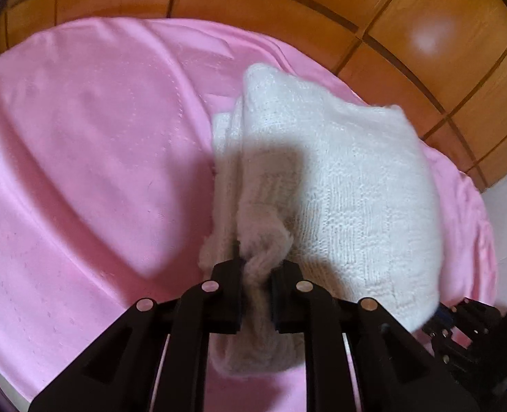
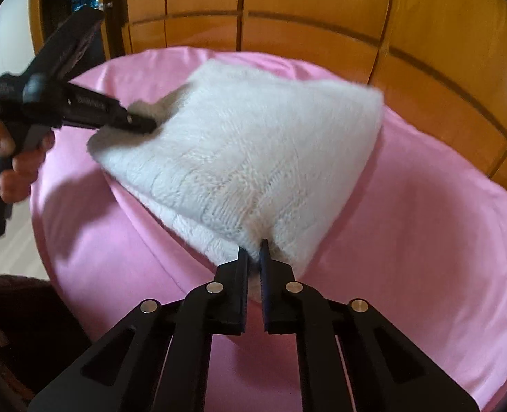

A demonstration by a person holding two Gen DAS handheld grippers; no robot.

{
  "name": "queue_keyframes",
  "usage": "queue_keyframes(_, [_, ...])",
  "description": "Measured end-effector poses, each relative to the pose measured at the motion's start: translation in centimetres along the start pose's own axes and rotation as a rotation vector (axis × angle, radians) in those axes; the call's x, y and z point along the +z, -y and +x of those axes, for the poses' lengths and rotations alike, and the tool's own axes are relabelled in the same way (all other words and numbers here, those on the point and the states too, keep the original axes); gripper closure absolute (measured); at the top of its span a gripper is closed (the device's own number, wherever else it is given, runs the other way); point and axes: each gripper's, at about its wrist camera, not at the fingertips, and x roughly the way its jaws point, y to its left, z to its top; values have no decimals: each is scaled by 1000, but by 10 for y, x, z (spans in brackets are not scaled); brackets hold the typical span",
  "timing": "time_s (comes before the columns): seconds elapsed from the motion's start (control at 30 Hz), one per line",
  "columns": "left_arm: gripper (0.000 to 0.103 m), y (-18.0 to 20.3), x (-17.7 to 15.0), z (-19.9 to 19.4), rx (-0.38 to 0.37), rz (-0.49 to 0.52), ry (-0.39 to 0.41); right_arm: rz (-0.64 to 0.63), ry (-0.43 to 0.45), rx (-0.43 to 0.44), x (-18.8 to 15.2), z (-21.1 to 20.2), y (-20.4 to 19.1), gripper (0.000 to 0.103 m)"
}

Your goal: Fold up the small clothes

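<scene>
Two grippers hold one white knit garment point(image 2: 253, 151) above a pink sheet point(image 2: 425, 240). The left gripper point(image 1: 257, 267) is closed on a bunched edge of the knit. The right gripper point(image 2: 251, 257) is pinched to a narrow gap on a corner. This two-point hold likely keeps the upper layer taut and lifted so that it can be laid over the lower layer as a fold; a second layer shows under the raised edge. The surface below the sheet is hidden, so bed or bench cannot be told. The garment type is unclear, since no sleeves or openings show. Wood panels point(image 2: 305, 17) stand behind. In the left view, the right gripper is cut off at the frame edge.
</scene>
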Motion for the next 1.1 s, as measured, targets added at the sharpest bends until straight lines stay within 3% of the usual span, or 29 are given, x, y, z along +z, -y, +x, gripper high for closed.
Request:
queue_keyframes(0.07, [87, 5, 1, -6, 20, 3, 23, 25, -1, 41, 2, -6, 6, 88])
queue_keyframes(0.17, [80, 14, 4, -16, 79, 49, 53, 33, -5, 92, 5, -21, 16, 60])
queue_keyframes(0.2, [79, 17, 3, -18, 91, 59, 60, 50, -7, 132, 6, -29, 22, 56])
queue_keyframes(0.33, [77, 26, 1, -34, 146, 102, 121, 118, 64, 188, 27, -56, 38, 56])
queue_keyframes(0.47, [74, 35, 3, -33, 193, 139, 138, 165, 117, 171, 53, -52, 43, 56])
queue_keyframes(0.57, [71, 35, 0, -33, 206, 157, 142, 180, 95, 157, 66, -29, 38, 56])
queue_keyframes(0.67, [67, 34, -3, -33, 213, 159, 139, 129, 19, 123, 60, 3, 22, 56])
queue_keyframes(0.73, [65, 31, -4, -33, 212, 158, 138, 105, 22, 99, 55, 9, 15, 52])
queue_keyframes(0.9, [40, 26, -2, -37, 227, 153, 168, 148, 35, 165, 60, 2, 20, 36])
queue_keyframes(1.03, [39, 23, 0, -35, 219, 155, 169, 267, 85, 253, 67, -14, 45, 20])
queue_keyframes(1.1, [39, 23, 0, -33, 215, 155, 165, 353, 102, 269, 69, -14, 67, 17])
